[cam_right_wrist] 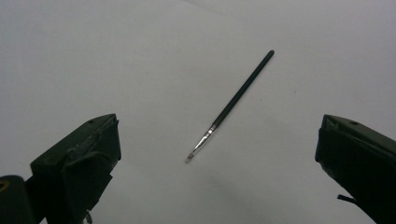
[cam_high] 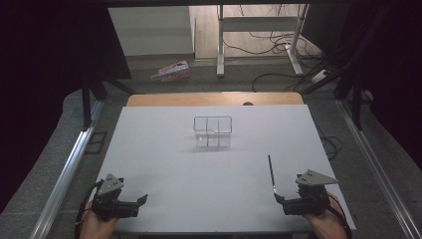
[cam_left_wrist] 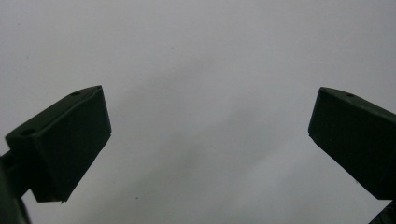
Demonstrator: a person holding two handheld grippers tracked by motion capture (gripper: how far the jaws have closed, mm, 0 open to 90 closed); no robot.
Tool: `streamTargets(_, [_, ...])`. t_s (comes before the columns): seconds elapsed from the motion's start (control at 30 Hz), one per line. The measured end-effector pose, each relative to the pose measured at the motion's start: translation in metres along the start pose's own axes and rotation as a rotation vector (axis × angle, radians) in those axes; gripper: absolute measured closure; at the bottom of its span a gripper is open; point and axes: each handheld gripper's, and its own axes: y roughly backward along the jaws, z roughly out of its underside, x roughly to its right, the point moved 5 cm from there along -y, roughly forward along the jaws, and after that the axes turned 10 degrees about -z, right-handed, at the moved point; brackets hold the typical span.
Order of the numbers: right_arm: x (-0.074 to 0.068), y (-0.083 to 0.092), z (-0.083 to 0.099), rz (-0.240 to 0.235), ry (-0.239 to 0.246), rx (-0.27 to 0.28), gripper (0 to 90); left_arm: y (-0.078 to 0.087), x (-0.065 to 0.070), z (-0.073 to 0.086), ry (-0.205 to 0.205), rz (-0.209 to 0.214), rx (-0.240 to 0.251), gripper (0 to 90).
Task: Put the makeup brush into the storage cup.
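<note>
We held the right gripper [cam_right_wrist: 217, 154] with jaws wide and empty, the thin brush [cam_right_wrist: 232, 105] lying flat on the counter [cam_right_wrist: 93, 56] just ahead, between them. The left gripper [cam_left_wrist: 210, 140] was likewise wide, over bare counter. Nothing was yet grasped; lifting the brush toward the clear box [cam_high: 213, 132], we judged, remained.

Left gripper [cam_high: 130, 201]: black body, grey three-cornered plate on top showing small dark screw holes, black cable looping off at the wrist. Right gripper [cam_high: 286, 199]: same build, same grey plate, black cable trailing around the hand. Fingers [cam_left_wrist: 65, 144] are showing as chunky black blocks with slanted faces, two small round holes along each top edge. Both forearms are showing bare, no sleeves.
</note>
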Motion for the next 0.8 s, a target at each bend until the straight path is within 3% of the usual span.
streamTargets(0.13, [0.0040, -0.0009, 0.0002, -0.023, -0.033, 0.006, 0.0, 0.0016, 0.0008, -0.0008, -0.013, 0.002, 0.022, 0.0])
streamTargets(0.43, [0.0034, -0.0034, 0.0001, -0.022, -0.028, -0.010, 0.2, 0.0029, 0.0021, -0.0008, -0.017, 0.035, 0.042, 0.0])
streamTargets(0.8, [0.0047, -0.0064, -0.0001, 0.005, -0.041, -0.040, 1.1, 0.0046, -0.0001, 0.0002, -0.018, 0.014, 0.041, 0.0])
